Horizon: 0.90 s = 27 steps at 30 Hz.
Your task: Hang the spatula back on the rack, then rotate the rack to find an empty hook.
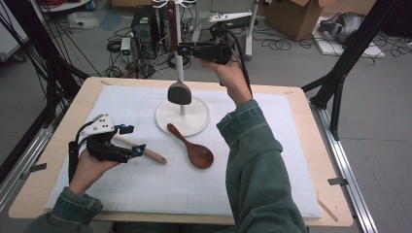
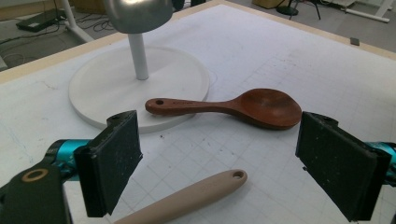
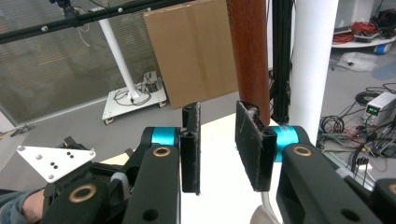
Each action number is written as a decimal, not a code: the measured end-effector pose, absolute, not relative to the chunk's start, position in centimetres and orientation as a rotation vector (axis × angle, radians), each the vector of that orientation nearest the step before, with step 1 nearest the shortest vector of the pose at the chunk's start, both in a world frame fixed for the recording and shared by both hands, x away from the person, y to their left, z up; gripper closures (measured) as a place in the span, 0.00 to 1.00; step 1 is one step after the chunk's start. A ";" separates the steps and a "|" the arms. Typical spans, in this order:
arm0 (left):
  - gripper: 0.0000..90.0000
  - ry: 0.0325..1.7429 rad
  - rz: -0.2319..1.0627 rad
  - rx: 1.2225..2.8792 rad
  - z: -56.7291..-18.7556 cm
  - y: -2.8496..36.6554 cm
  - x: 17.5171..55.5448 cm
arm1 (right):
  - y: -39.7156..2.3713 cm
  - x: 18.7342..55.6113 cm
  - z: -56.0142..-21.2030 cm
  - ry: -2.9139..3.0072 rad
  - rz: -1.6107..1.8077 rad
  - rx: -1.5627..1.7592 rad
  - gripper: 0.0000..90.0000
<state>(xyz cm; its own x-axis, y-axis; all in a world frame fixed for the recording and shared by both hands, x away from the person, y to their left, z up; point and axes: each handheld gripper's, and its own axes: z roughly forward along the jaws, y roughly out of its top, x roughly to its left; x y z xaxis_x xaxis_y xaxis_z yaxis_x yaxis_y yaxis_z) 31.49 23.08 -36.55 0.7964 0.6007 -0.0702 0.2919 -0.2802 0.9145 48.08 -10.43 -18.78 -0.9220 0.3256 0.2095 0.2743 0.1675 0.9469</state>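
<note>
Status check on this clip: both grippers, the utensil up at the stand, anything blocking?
Left gripper open, low over tan handle. Right gripper raised beside spatula on stand, brown handle just outside one pad, no grip seen. Wooden spoon lying clear of stand base.

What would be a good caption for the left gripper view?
Open left gripper poised over a beige handle, wooden spoon beside a white stand base.

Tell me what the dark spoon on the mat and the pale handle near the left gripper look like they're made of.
The dark spoon looks like wood with a smooth reddish-brown oiled or lacquered finish: faint grain and a soft sheen show on its bowl. The pale handle looks like matte beige silicone or plastic, possibly light wood: even colour, no clear grain, a moulded-looking hanging hole at its end.
</note>
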 end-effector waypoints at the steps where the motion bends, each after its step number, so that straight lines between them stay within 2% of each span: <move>1: 0.16 0.679 0.346 1.877 -36.6 23.0 31.5 | -10.5 48.0 -18.7 2.371 1.907 0.598 0.83; 10: 0.16 0.688 0.354 1.875 -36.6 23.4 31.6 | -11.2 47.5 -18.0 2.403 1.868 0.541 0.99; 27: 0.16 0.684 0.352 1.869 -36.4 23.7 31.7 | -12.9 47.9 -12.7 2.307 1.862 0.561 1.00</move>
